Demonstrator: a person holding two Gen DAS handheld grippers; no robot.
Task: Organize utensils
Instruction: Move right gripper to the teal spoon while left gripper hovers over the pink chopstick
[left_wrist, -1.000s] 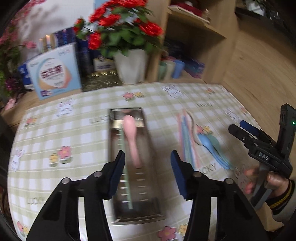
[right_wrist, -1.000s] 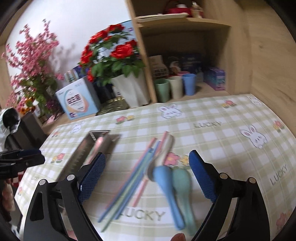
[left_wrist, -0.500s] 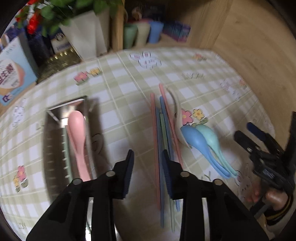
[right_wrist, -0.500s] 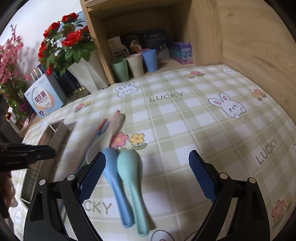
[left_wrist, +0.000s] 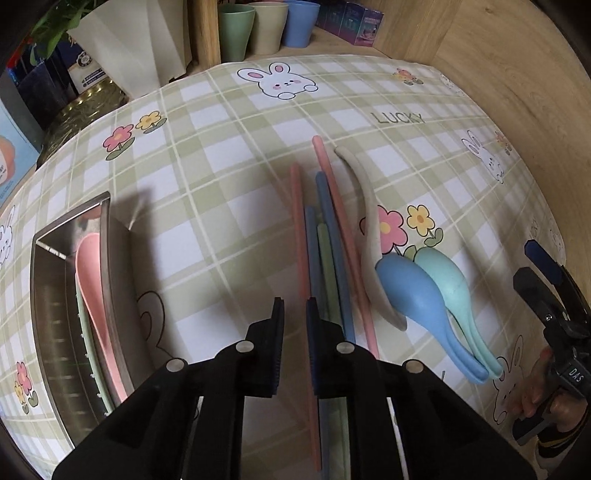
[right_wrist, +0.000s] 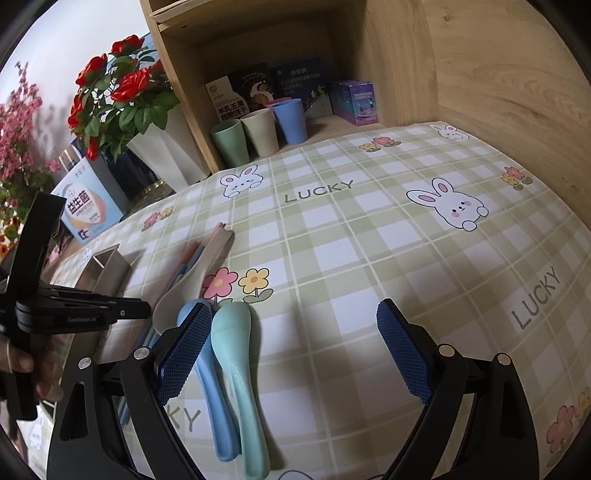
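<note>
Several pink, blue and green chopsticks (left_wrist: 325, 236) lie side by side on the checked tablecloth. A beige spoon (left_wrist: 369, 221), a blue spoon (left_wrist: 410, 291) and a teal spoon (left_wrist: 447, 277) lie to their right. My left gripper (left_wrist: 294, 314) points down over the bundle's left edge, its jaws closing around the leftmost pink chopstick (left_wrist: 299, 221), with a gap still showing beside it. A steel tray (left_wrist: 114, 295) on the left holds a pink spoon (left_wrist: 92, 280) and a green chopstick. My right gripper (right_wrist: 291, 350) stands wide open low over the teal spoon (right_wrist: 236, 347).
Three cups (left_wrist: 266, 26) stand under a wooden shelf at the back, beside a white vase (right_wrist: 166, 155) of red flowers. A wooden wall (right_wrist: 517, 92) borders the table on the right. A blue box (right_wrist: 88, 210) stands at the back left.
My left gripper moved from above the tray rightward and down to the chopsticks, and its jaws narrowed. My right gripper sank toward the spoons and stayed open.
</note>
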